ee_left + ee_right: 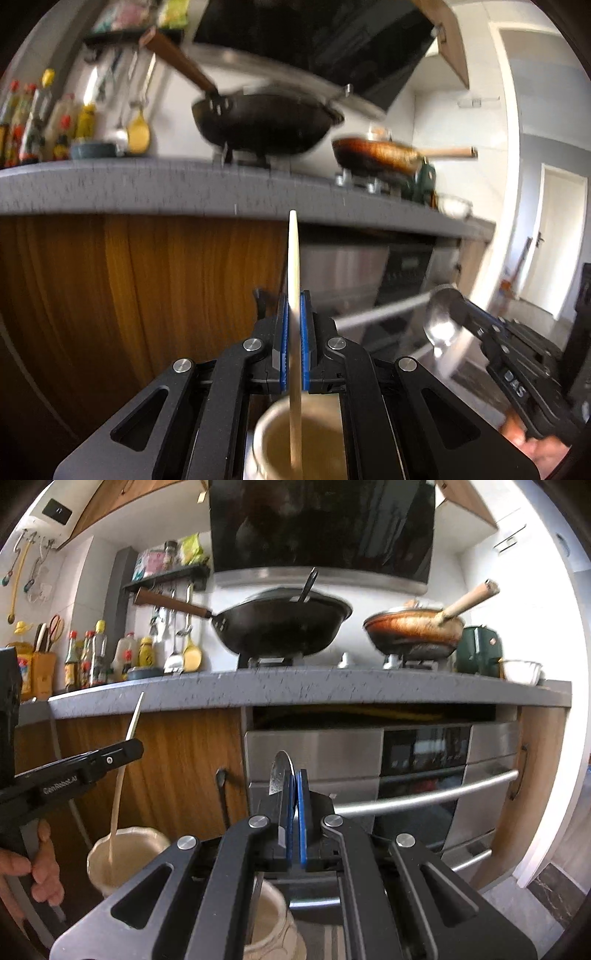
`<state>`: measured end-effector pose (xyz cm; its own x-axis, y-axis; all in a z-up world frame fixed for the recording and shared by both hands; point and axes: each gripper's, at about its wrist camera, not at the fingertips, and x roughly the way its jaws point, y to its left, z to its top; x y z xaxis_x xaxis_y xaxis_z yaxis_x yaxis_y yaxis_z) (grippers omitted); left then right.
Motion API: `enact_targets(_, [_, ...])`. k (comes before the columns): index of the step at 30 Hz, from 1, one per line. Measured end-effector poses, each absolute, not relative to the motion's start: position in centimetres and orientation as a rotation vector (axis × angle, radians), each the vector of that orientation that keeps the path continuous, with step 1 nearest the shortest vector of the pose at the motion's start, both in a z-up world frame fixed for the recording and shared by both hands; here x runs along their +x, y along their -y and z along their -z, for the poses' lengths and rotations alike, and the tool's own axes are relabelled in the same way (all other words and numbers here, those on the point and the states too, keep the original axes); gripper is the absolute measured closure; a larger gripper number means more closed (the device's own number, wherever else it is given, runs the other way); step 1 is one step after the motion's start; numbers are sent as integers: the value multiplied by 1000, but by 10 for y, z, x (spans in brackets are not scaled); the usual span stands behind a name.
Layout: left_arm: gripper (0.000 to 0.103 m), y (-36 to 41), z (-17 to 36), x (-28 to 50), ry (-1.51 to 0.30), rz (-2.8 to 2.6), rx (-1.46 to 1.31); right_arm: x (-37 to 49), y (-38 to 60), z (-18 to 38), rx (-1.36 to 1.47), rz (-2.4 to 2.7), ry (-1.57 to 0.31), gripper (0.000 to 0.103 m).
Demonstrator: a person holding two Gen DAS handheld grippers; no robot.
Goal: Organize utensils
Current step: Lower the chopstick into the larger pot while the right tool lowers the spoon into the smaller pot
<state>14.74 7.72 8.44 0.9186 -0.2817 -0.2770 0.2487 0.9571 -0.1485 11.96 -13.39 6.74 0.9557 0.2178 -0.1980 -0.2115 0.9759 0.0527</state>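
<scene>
Between the left gripper's (293, 343) blue pads sits a flat, pale wooden stick (293, 258), clamped upright, its lower end already inside a cream ceramic jar (266, 439) directly below. Right gripper (293, 812) is closed on a shiny metal spoon (281, 771), bowl up, handle reaching down into a second ribbed cream jar (273, 923) beneath it. Judgement: both utensils partly inserted; lowering and release remain. Stick matte and thin; spoon smooth, reflective.
</scene>
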Motion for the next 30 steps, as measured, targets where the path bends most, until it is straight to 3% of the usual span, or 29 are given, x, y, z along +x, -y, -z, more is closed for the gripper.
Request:
enact_targets(10, [97,-76,-63,143,-428,270,-1,135,143,-51,118,-219,-319,101])
enact_targets(26, [96,-74,-53,145,-473,270,51,142,143,-46,127,-207,-372,101])
enact_targets(30, [84,-75,-54,146,-479,265,45,140,142,-48,126,-209,-368,101])
